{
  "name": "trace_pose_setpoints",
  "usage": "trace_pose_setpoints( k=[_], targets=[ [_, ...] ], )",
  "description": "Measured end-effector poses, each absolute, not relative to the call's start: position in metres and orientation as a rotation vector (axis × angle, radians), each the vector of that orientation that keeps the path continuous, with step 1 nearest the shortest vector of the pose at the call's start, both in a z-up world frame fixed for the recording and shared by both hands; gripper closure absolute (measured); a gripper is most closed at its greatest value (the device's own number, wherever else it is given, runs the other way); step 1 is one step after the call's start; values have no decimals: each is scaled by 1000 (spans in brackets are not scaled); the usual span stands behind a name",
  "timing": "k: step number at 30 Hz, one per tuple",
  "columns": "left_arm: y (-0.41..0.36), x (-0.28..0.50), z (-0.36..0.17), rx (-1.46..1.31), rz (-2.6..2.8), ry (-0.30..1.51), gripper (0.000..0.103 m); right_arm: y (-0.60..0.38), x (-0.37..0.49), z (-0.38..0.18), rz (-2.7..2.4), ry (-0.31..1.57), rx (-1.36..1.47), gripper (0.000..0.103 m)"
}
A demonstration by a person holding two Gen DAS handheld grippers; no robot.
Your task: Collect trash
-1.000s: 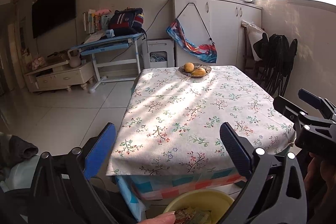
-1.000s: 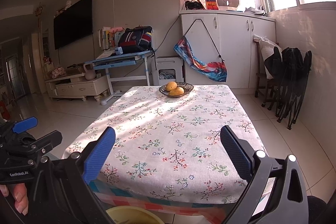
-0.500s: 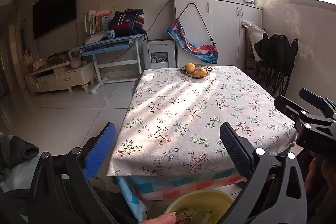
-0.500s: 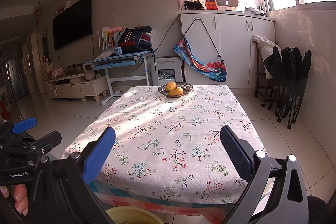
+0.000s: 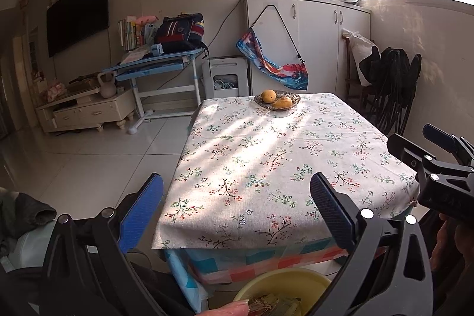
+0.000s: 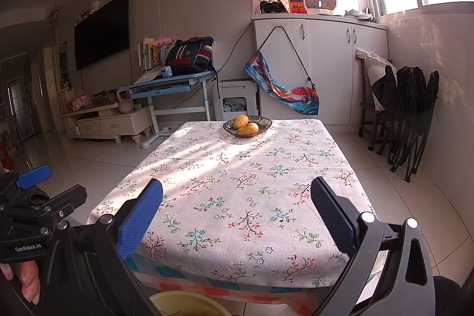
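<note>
A yellow bin (image 5: 284,289) holding crumpled wrappers (image 5: 275,304) sits low in front of the table, below both grippers; its rim also shows in the right wrist view (image 6: 189,302). My left gripper (image 5: 237,212) is open and empty, held before the table's near left corner. My right gripper (image 6: 237,215) is open and empty, held before the table's near edge. Each gripper shows at the edge of the other's view. The floral-cloth table (image 6: 246,182) carries no trash that I can see.
A dark dish with two yellow fruits (image 6: 247,126) stands at the table's far edge. Folded black chairs (image 6: 411,114) lean on the right wall. A white cabinet (image 6: 320,67), a blue desk (image 6: 174,82) and a TV stand (image 6: 109,123) line the back.
Both views have barely shifted; the left gripper drifted slightly. Both grippers stay open and empty.
</note>
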State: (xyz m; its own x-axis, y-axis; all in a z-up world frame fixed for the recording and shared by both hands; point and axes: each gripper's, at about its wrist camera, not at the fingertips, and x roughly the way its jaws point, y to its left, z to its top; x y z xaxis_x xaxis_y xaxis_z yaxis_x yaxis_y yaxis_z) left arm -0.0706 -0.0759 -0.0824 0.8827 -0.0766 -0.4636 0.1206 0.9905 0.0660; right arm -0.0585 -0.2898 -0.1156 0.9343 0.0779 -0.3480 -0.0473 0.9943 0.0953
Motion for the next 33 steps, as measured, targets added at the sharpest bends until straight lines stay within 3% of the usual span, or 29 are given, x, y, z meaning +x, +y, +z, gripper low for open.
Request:
trace_pose_setpoints(
  k=[33],
  targets=[
    [-76, -69, -81, 99, -100, 479, 7, -295, -59, -116, 62, 366, 86, 7]
  ],
)
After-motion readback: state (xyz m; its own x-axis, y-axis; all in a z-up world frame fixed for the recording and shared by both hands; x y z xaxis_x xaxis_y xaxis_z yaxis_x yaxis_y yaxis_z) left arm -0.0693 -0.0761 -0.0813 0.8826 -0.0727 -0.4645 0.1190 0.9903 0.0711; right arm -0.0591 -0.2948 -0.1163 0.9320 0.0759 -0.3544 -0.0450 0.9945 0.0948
